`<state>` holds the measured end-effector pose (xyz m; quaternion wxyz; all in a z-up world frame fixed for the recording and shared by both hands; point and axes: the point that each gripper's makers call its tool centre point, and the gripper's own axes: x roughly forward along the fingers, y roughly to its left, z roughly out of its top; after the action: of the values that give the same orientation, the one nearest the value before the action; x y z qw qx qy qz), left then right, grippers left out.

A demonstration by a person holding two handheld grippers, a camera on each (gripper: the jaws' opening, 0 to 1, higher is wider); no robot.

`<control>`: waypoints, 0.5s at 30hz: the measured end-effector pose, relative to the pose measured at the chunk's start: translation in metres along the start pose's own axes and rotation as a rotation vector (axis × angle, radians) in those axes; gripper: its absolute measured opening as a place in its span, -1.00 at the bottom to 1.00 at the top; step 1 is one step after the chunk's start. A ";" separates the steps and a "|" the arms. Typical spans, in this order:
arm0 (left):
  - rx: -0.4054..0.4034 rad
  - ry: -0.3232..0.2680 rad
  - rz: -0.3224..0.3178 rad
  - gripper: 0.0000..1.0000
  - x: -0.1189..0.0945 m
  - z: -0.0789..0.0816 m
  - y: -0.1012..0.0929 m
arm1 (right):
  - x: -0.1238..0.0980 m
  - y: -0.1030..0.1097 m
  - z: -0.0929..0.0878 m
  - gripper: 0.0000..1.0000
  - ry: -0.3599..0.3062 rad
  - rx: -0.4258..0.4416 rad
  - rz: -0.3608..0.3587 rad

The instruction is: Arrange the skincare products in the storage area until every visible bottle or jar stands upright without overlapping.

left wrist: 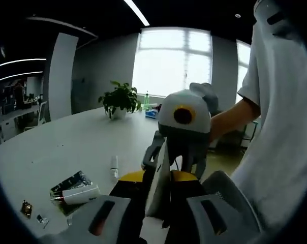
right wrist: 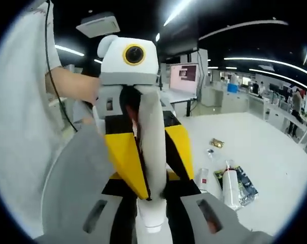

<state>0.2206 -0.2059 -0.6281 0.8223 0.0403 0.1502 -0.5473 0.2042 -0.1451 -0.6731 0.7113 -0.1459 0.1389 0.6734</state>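
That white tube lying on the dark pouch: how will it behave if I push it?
The white tube lies on its side, round-bodied, so it probably rolls when nudged. The glossy dark pouch beneath may slip along with it. It looks like thin plastic: likely light.

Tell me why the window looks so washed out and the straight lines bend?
Left gripper view: the window is overexposed by backlight, dimming the room; the fisheye lens bows the table edge. Right gripper view: ceiling light strips curve likewise.

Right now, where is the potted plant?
In the left gripper view the potted plant stands at the far side of the white table, before the bright window, left of the other hand-held gripper.
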 end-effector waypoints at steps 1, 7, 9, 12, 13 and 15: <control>0.006 0.006 0.003 -0.65 0.001 -0.001 0.001 | 0.001 -0.001 -0.001 -0.61 0.001 -0.001 -0.002; 0.035 0.048 0.023 -0.58 0.005 -0.005 0.010 | 0.005 -0.010 -0.007 -0.65 -0.010 -0.008 -0.018; 0.038 0.050 0.023 -0.56 0.003 -0.004 0.015 | 0.005 -0.015 -0.012 -0.67 -0.003 -0.004 -0.039; 0.031 0.044 0.022 -0.54 -0.001 -0.001 0.023 | 0.002 -0.024 -0.021 -0.68 -0.021 0.039 -0.061; 0.029 0.040 0.018 -0.54 -0.001 0.000 0.025 | 0.002 -0.027 -0.024 -0.68 -0.031 0.053 -0.062; 0.043 0.057 0.013 -0.54 0.001 -0.003 0.029 | 0.002 -0.031 -0.031 -0.68 -0.030 0.066 -0.065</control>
<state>0.2469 -0.1942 -0.6339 0.8204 0.0745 0.1614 -0.5435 0.2354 -0.1567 -0.7017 0.7394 -0.1168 0.1457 0.6469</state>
